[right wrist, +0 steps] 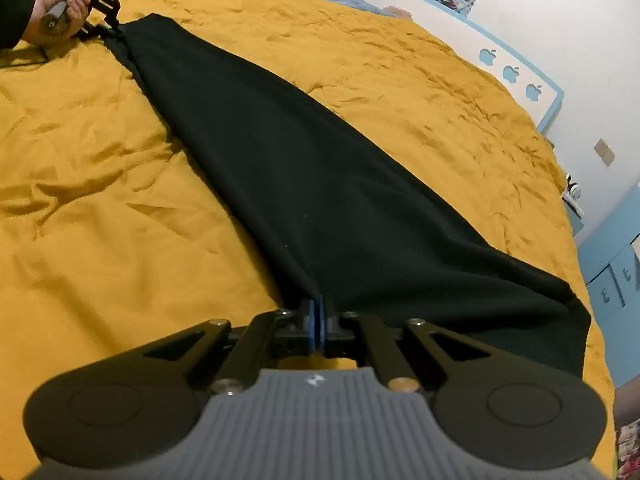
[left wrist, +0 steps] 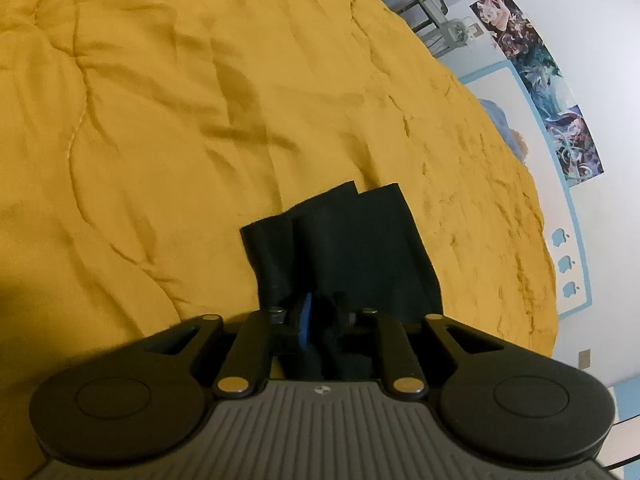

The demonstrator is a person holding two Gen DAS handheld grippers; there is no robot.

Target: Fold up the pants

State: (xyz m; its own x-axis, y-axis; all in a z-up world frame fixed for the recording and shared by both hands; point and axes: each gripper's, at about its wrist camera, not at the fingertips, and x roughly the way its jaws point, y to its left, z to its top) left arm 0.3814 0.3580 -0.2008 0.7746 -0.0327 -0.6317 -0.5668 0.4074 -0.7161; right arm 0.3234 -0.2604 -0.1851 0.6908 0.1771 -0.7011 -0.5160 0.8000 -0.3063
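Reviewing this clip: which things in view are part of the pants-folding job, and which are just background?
In the job:
- black pants
- left gripper, at one end
- right gripper, fingers shut on the other end
- yellow bedspread beneath

Background:
- wall posters
- blue headboard with apple cut-outs
- blue drawers

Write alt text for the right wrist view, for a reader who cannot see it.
Black pants lie stretched across a wrinkled yellow bedspread, the near end pinched in the shut right gripper. At the far end, top left, a hand holds the left gripper at the fabric's other end.
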